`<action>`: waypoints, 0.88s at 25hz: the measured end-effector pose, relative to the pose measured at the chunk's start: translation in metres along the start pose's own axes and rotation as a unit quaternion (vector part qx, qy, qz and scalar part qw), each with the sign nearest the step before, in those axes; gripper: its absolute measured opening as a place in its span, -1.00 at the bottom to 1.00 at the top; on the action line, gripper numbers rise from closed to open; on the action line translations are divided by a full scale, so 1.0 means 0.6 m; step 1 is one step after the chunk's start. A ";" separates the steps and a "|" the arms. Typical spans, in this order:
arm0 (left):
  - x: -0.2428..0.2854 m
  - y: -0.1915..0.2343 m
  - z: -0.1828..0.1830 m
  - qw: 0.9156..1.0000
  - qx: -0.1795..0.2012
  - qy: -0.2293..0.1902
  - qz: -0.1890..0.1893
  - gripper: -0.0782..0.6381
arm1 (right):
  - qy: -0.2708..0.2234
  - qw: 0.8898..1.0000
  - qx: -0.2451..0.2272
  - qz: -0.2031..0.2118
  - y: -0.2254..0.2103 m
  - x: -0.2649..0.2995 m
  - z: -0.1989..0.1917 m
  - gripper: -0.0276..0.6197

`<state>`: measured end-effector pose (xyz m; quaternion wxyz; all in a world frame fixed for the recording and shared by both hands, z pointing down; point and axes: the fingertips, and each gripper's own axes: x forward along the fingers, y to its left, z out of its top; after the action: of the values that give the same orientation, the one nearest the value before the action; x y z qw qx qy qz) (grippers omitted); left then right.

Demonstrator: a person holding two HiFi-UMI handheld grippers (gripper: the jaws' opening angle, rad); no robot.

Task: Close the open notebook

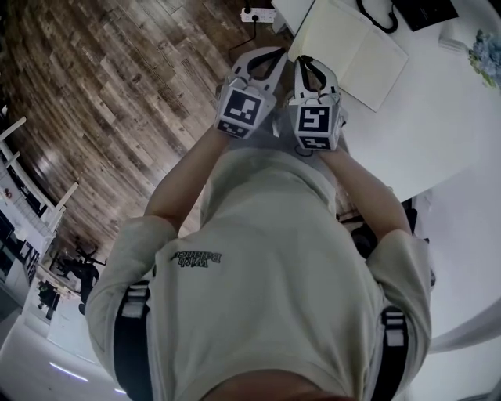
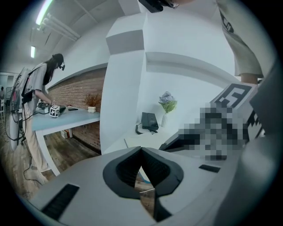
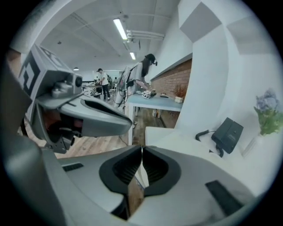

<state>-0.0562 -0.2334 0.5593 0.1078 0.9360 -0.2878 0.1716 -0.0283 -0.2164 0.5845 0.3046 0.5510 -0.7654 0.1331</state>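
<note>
The open notebook [image 1: 348, 43] lies flat on the white table [image 1: 423, 133], its cream pages facing up, just beyond both grippers. It also shows as a pale sheet in the left gripper view [image 2: 132, 141] and in the right gripper view [image 3: 161, 134]. My left gripper [image 1: 275, 53] hangs over the floor by the table's edge, short of the notebook's near-left corner, with its jaws shut [image 2: 141, 149] and nothing between them. My right gripper [image 1: 302, 61] sits beside it at the notebook's near edge, jaws also shut [image 3: 142, 148] and empty. Neither touches the pages.
A black device with a cable [image 1: 423, 12] and a vase of flowers [image 1: 487, 55] stand further back on the table. A power strip [image 1: 258, 14] lies on the wooden floor [image 1: 117, 94]. People work at a blue table [image 3: 152, 99] far off.
</note>
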 end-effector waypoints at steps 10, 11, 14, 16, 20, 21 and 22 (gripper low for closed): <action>0.050 -0.121 0.080 0.995 0.041 -0.016 -0.092 -0.74 | -0.057 0.986 0.111 -0.115 -0.142 -0.189 0.004 -0.87; 0.058 -0.138 0.081 0.993 0.046 -0.013 -0.104 -0.74 | -0.055 0.983 0.119 -0.130 -0.155 -0.204 -0.010 -0.87; 0.085 -0.184 0.069 0.989 0.060 0.003 -0.132 -0.74 | -0.041 0.975 0.133 -0.171 -0.193 -0.231 -0.062 -0.87; 0.102 -0.208 0.051 0.987 0.070 0.022 -0.143 -0.74 | -0.025 0.969 0.146 -0.198 -0.214 -0.239 -0.105 -0.87; 0.125 -0.240 0.018 0.984 0.076 0.049 -0.154 -0.74 | 0.033 0.955 0.179 -0.233 -0.242 -0.236 -0.207 -0.86; 0.131 -0.244 0.011 0.983 0.076 0.056 -0.155 -0.74 | 0.053 0.953 0.188 -0.233 -0.244 -0.231 -0.234 -0.87; 0.136 -0.247 0.005 0.983 0.077 0.061 -0.156 -0.74 | 0.071 0.950 0.196 -0.231 -0.244 -0.225 -0.258 -0.90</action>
<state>0.0936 -0.1550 0.5723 0.0778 0.9627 -0.1168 0.2311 0.1847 -0.0825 0.6031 0.2664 0.7510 -0.5524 0.2449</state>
